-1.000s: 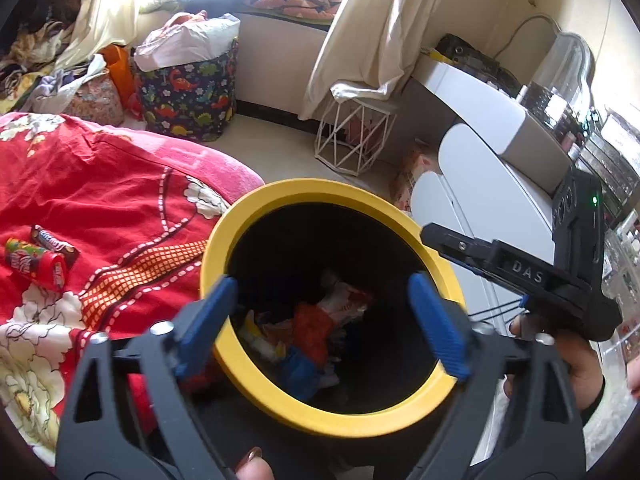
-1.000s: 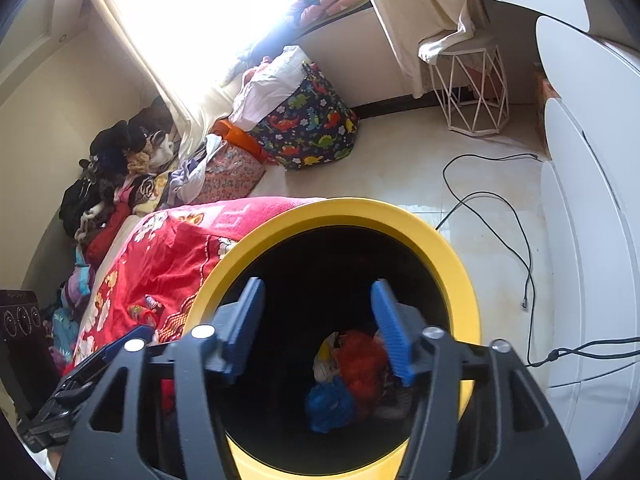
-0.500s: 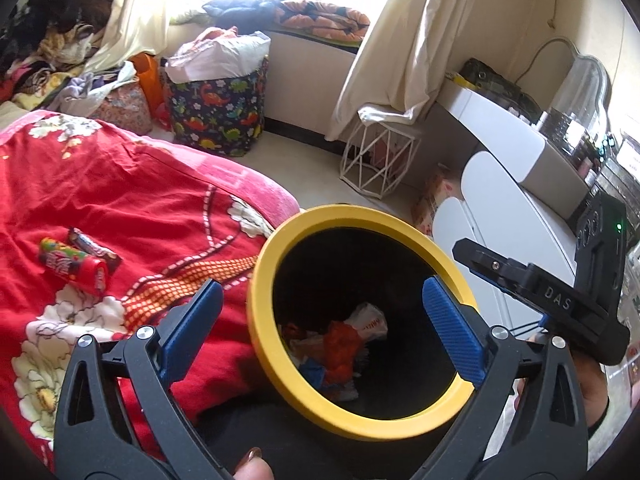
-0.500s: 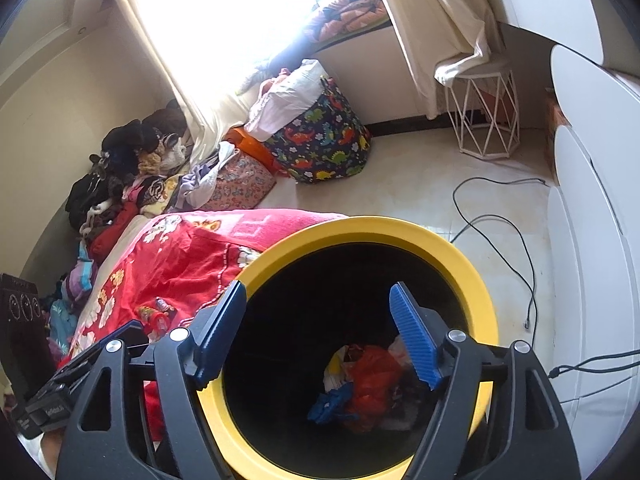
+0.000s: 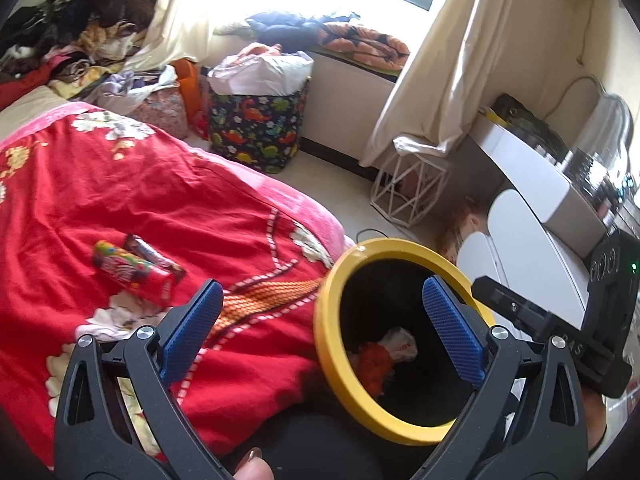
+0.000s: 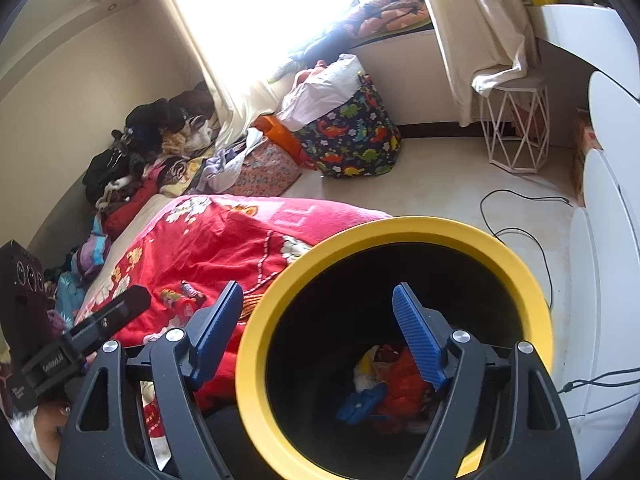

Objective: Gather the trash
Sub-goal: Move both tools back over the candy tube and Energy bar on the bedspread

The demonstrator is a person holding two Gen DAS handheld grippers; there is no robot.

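A black bin with a yellow rim [image 5: 325,344] stands beside the bed and holds red, white and blue wrappers [image 6: 400,380]. On the red flowered blanket [image 5: 160,200] lie a colourful red candy pack [image 5: 132,274] and a dark bar wrapper [image 5: 152,257], also small in the right wrist view as candy packs [image 6: 180,296]. My left gripper [image 5: 320,292] is open and empty, with its left finger over the blanket and its right finger over the bin mouth. My right gripper [image 6: 318,292] hangs over the bin rim [image 6: 400,228], its jaws opening with nothing between them.
A dinosaur-print basket [image 5: 256,132] full of laundry and a white wire stool [image 5: 408,196] stand by the window wall. White cabinets [image 5: 532,240] run along the right. A black cable [image 6: 520,232] lies on the floor. Clothes are piled at the bed's far end [image 6: 152,152].
Both grippers have risen and swung left toward the bed, so the bin slid right and the candy packs came nearer. Both pairs of jaws stand wider than before.
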